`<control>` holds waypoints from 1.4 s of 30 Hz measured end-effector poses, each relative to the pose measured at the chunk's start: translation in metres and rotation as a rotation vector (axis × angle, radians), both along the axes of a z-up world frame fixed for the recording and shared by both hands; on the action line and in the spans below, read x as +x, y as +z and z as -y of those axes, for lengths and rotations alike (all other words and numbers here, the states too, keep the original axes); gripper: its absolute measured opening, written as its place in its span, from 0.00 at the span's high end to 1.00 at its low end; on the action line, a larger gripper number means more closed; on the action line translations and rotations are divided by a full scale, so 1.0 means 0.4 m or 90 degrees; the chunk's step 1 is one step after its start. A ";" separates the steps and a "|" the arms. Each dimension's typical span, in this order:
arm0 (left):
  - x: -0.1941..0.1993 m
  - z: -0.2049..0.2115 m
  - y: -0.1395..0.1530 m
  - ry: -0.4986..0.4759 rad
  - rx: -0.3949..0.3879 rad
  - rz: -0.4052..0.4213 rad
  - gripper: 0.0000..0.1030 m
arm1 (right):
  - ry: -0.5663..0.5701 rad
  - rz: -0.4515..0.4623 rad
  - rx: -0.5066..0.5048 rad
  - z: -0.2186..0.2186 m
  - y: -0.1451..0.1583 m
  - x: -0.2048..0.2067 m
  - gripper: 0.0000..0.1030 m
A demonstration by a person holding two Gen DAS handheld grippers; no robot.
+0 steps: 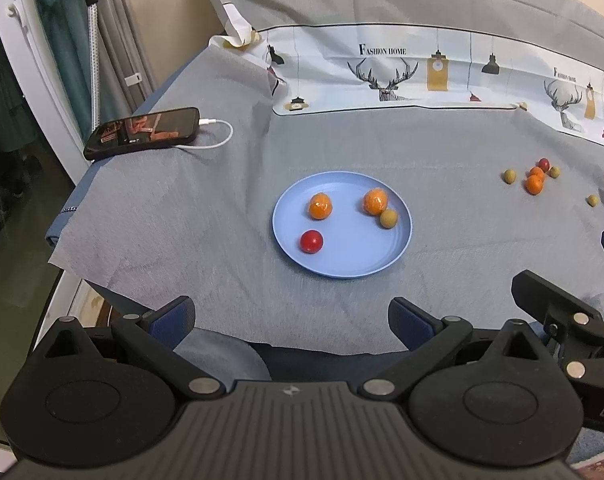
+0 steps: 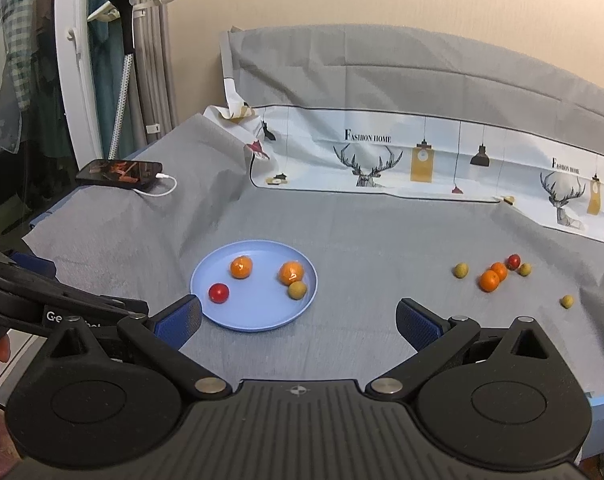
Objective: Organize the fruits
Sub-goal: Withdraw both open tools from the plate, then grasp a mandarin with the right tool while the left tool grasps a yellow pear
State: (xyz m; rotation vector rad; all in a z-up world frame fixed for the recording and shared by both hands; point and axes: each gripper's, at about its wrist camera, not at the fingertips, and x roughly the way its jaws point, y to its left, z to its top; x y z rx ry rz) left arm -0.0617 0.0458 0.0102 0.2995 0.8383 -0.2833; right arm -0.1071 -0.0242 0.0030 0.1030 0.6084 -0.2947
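A blue plate [image 1: 342, 266] [image 2: 258, 318] lies on the grey cloth and holds two oranges [image 1: 320, 206] [image 2: 241, 267], a red tomato [image 1: 311, 241] [image 2: 218, 293] and a green-yellow fruit [image 1: 388, 218] [image 2: 297, 290]. To its right lies a loose group: two oranges [image 1: 534, 184] [image 2: 489, 280], a red tomato [image 1: 544, 164] [image 2: 514, 261] and three small green fruits [image 1: 509, 176] [image 2: 461, 270]. My left gripper [image 1: 292, 316] is open and empty, near the table's front edge before the plate. My right gripper [image 2: 298, 322] is open and empty, in front of the plate and to its right.
A black phone [image 1: 142, 132] [image 2: 120, 173] on a white charging cable lies at the far left of the cloth. A printed white cloth [image 1: 402, 76] [image 2: 422, 160] runs along the back. The table's left edge drops off beside the phone.
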 end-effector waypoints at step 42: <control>0.275 0.449 -0.164 -0.145 0.067 -0.082 0.00 | -0.303 -0.063 0.110 0.445 -0.225 0.062 0.01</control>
